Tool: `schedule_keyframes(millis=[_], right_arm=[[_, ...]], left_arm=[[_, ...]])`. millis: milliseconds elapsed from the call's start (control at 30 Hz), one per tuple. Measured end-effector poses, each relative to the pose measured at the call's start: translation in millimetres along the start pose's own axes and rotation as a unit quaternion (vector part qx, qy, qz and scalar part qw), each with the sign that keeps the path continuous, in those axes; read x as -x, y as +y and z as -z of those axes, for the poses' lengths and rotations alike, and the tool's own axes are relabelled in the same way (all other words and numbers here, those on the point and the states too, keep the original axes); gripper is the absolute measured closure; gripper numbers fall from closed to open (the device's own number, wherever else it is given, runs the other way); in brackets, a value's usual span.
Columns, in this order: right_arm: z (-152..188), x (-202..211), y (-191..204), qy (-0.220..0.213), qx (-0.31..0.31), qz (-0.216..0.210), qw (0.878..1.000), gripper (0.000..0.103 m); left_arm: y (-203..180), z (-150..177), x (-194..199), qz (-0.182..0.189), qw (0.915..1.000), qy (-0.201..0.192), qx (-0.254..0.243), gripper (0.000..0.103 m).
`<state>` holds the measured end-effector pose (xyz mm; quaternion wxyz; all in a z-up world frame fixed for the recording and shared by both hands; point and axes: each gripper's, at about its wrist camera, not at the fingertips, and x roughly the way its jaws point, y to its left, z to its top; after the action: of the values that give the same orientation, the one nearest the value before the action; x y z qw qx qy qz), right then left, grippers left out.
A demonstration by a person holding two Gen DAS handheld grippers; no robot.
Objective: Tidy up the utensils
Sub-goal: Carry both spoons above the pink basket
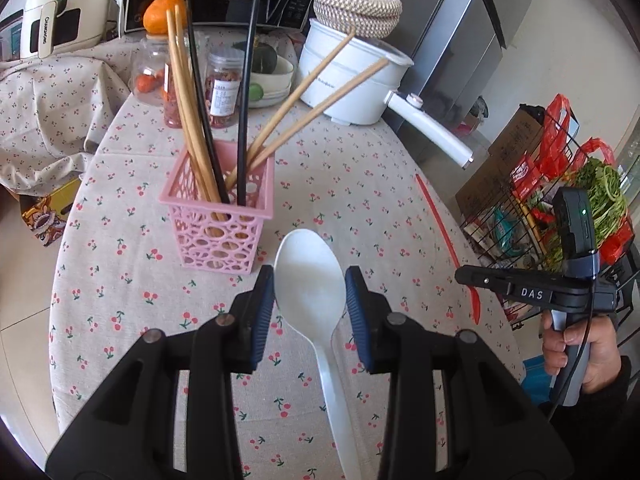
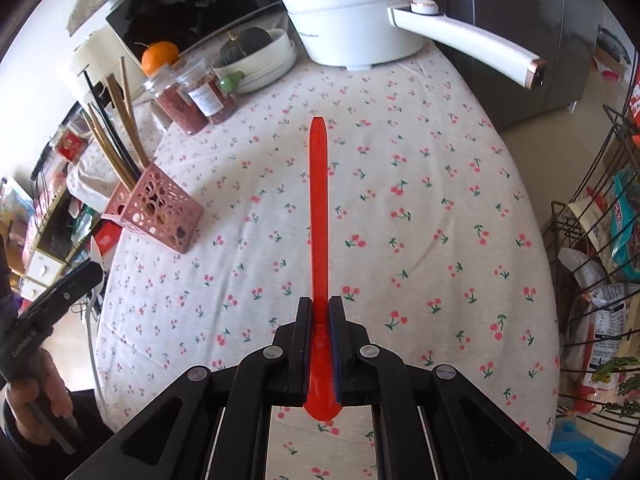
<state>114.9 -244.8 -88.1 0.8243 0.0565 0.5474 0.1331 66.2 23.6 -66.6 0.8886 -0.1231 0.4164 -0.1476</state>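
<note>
The pink basket [image 1: 218, 216], left of centre in the left wrist view, already holds the chopsticks [image 1: 188, 108], wooden and black, leaning out toward the upper frame. Two spoons are not in it yet, so I'd judge the sorting past halfway, with both of these left to drop in.

The left gripper [image 1: 310, 292] has its jaws partly apart, pads pressed against the two sides of the white spoon [image 1: 310, 284] at its bowl. That spoon runs up and down the frame: bowl at the centre, pointing toward the basket just beyond it, handle trailing to the bottom edge under the gripper.

The right gripper [image 2: 319, 320] is squeezed nearly closed on the red spoon [image 2: 319, 216], gripping it by the bowl end. Its long axis also runs straight up the right wrist view, handle tip pointing at the white pot [image 2: 352, 12] at the top, over the cherry-print tablecloth [image 2: 440, 184]. Whether it is clear of the cloth I can't say. The basket sits at the left of that view, well apart from it.
</note>
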Motion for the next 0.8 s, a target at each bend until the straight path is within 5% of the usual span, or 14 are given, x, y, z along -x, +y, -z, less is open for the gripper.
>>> schedule_keyframes(millis=[200,433,633,800], right_arm=[[-5.6,13.3,18.3,-0.047,0.003,-0.004,0.999,0.095],[-14.4,32.2,31.0,-0.124,-0.006,-0.021,0.992,0.095],[-22.4,33.3,41.1,-0.154,-0.001,-0.032,0.988,0.095],[-27.9,33.8,48.1,-0.182,0.005,-0.030,0.983,0.095]], left_arm=[[0.6,-29.0,49.5,-0.011,0.9904,-0.137,-0.020,0.065],[12.4,-59.4,56.5,-0.060,0.9543,-0.291,-0.034,0.065],[26.7,-68.6,25.5,-0.127,0.9296,-0.345,-0.022,0.065],[26.4,-70.1,8.5,-0.143,0.9197,-0.365,-0.022,0.065]])
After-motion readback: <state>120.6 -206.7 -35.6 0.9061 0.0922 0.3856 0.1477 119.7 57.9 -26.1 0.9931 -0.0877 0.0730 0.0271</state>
